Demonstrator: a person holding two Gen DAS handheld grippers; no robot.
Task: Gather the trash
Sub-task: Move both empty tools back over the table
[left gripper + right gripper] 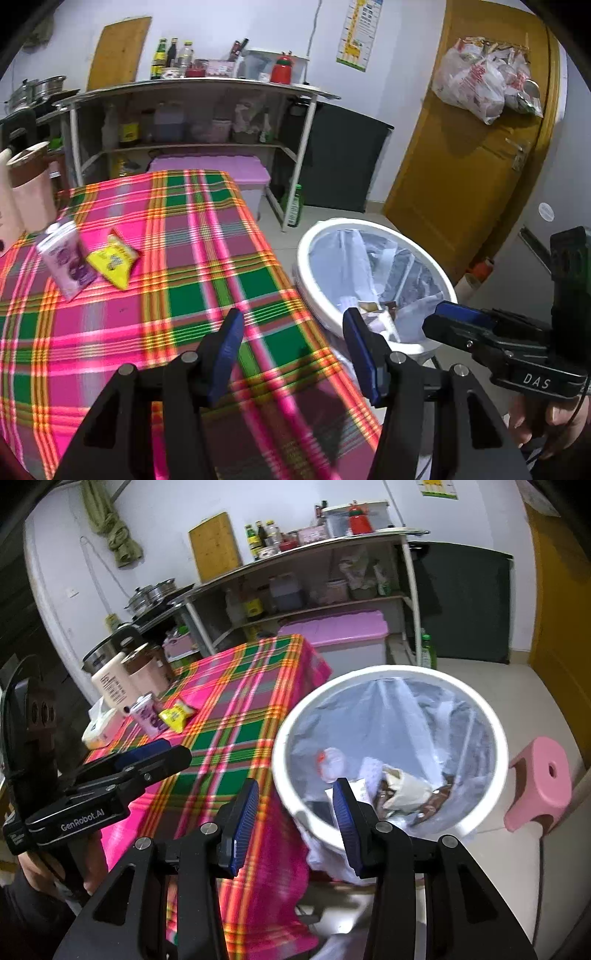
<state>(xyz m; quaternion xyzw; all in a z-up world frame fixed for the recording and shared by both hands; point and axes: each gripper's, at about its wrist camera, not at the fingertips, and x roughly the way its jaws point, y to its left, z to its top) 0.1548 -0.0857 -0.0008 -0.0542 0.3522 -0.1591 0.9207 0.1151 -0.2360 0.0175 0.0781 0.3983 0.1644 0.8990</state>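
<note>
Plaid tablecloth (207, 258) holds purple carton (66, 258), seemingly beside yellow packet (114, 262)

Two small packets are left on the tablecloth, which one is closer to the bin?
The yellow packet. It lies on the bin's side of the purple carton, which sits nearer the pink containers.

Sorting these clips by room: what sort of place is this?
Most likely a small home kitchen: a metal shelf rack loaded with bottles and jars, steel pots on a stove, and a table under a plaid cloth beside a lined white trash bin.
</note>
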